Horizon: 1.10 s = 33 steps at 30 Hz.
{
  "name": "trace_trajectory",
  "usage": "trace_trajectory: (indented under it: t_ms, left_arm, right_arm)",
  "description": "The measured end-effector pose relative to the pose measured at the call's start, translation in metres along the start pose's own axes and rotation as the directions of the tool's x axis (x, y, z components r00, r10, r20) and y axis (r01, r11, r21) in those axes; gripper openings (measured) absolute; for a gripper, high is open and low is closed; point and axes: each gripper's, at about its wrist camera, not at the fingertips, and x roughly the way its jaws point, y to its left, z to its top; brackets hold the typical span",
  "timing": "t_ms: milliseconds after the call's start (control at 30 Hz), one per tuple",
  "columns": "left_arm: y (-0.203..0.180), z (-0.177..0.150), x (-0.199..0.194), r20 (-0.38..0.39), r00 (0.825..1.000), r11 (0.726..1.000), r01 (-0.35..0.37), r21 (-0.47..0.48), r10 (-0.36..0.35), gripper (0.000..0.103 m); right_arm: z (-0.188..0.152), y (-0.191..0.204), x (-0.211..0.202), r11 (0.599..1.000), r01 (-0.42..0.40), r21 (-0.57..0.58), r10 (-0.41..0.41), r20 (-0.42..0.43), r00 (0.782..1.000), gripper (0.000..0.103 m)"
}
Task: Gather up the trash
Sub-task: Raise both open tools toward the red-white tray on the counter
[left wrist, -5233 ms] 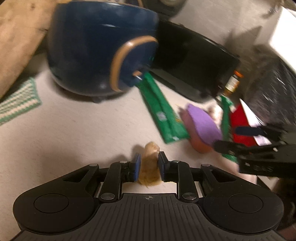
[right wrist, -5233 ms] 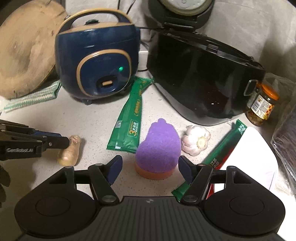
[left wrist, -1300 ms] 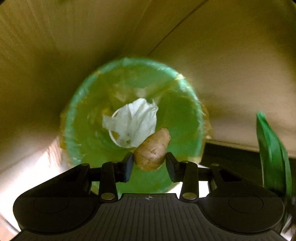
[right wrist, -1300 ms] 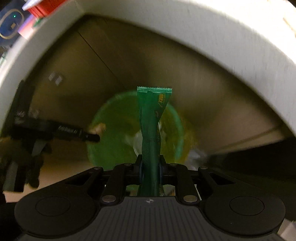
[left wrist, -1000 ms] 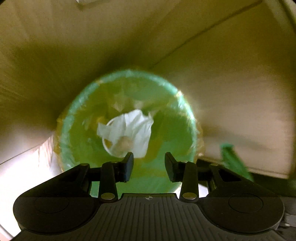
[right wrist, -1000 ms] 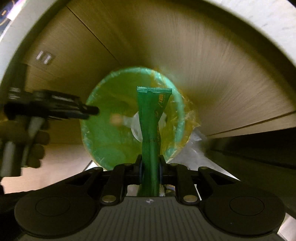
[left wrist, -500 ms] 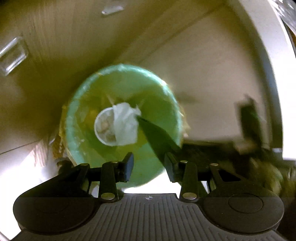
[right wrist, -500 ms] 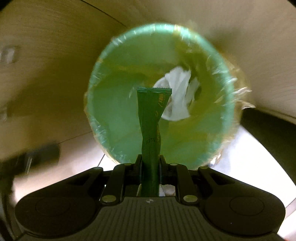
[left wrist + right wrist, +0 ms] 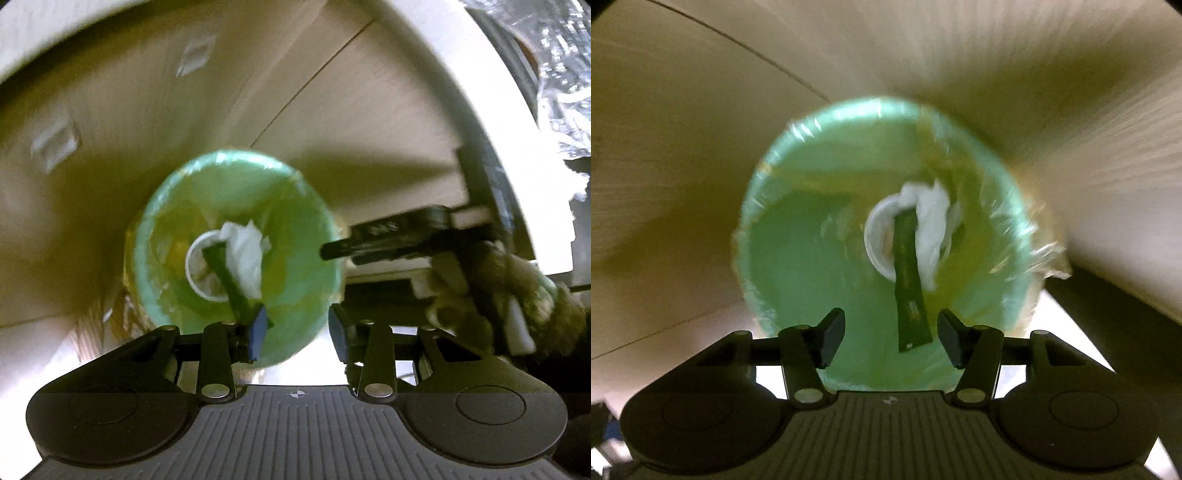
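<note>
Both cameras look steeply down into a round bin lined with a green plastic bag, which stands on the floor against pale wood-grain cabinet fronts.

The right gripper hangs over the near rim of the bin. Its jaws have just been opening and now stand well apart, with nothing pressed between the pads. The green wrapper is free of them: in the right wrist view it appears as a long dark-green strip inside the bin, its lower end showing in the gap between the 2 fingers without touching either, its upper end reaching across a white paper cup at the bottom. A crumpled white tissue lies just beside the wrapper, on the cup's right side. Whether the wrapper has come to rest cannot be told, since the picture is blurred.

The left gripper is also over the bin, its jaws parted and empty, the blue pads bare. From the left wrist view the same green wrapper slants across the cup, beside the tissue. At the right of that view the right gripper reaches in over the bin rim, held by a hand in a fuzzy sleeve
</note>
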Motion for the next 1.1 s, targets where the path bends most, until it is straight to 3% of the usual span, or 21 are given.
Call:
trace_trajectory:
  t_ms: [100,267,400,467,500,567,633,700,800,867,933,1067,1100]
  left_arm:
    - [-0.017,0.012,-0.019,0.043,0.999,0.999,0.028,0.044,-0.029,0.041]
    - [-0.045,0.041,-0.056,0.136,0.987,0.989,0.065,0.132,-0.083,0.041]
    - [-0.065,0.069,-0.098,0.272,0.959,0.978,0.023,0.21,-0.081,0.041]
    - [-0.069,0.087,-0.12,0.373,0.927,0.975,-0.036,0.218,-0.049,0.041]
    - [-0.071,0.097,-0.131,0.428,0.903,0.975,-0.071,0.211,-0.027,0.041]
    - [-0.071,0.118,-0.148,0.543,0.84,0.977,-0.133,0.167,0.022,0.041]
    - [-0.066,0.138,-0.158,0.606,0.794,0.981,-0.151,0.126,0.044,0.041]
    - [-0.064,0.161,-0.158,0.646,0.76,0.981,-0.169,0.097,0.067,0.041]
    - [-0.066,0.188,-0.144,0.666,0.728,0.954,-0.288,0.084,0.161,0.041]
    - [-0.062,0.201,-0.132,0.655,0.723,0.933,-0.351,0.075,0.219,0.041]
    - [-0.052,0.207,-0.127,0.641,0.727,0.928,-0.368,0.061,0.246,0.041]
    - [-0.037,0.217,-0.109,0.581,0.78,0.945,-0.322,0.051,0.234,0.04]
    - [-0.034,0.217,-0.107,0.565,0.795,0.951,-0.303,0.057,0.219,0.036]
  right_arm:
    - [-0.016,0.013,-0.042,0.996,-0.049,-0.074,0.053,0.061,0.997,0.056]
    - [-0.044,0.063,-0.101,0.945,0.037,-0.324,0.041,0.23,0.972,0.056]
    - [-0.055,0.093,-0.137,0.901,0.091,-0.424,0.062,0.333,0.941,0.056]
    - [-0.056,0.103,-0.154,0.891,0.123,-0.437,0.067,0.393,0.917,0.057]
    - [-0.057,0.107,-0.162,0.888,0.142,-0.437,0.065,0.426,0.902,0.06]
    - [-0.058,0.115,-0.177,0.884,0.195,-0.424,0.048,0.498,0.866,0.065]
    - [-0.06,0.12,-0.187,0.881,0.244,-0.405,0.023,0.552,0.833,0.068]
    - [-0.061,0.124,-0.194,0.88,0.282,-0.382,-0.004,0.587,0.81,0.069]
    - [-0.06,0.123,-0.204,0.895,0.287,-0.341,-0.027,0.603,0.797,0.069]
    - [-0.062,0.117,-0.208,0.913,0.277,-0.3,-0.042,0.607,0.794,0.07]
    - [-0.066,0.109,-0.21,0.93,0.27,-0.25,-0.063,0.614,0.787,0.071]
    - [-0.069,0.096,-0.213,0.953,0.259,-0.156,-0.102,0.643,0.759,0.078]
    - [-0.07,0.094,-0.215,0.957,0.255,-0.139,-0.107,0.648,0.754,0.078]
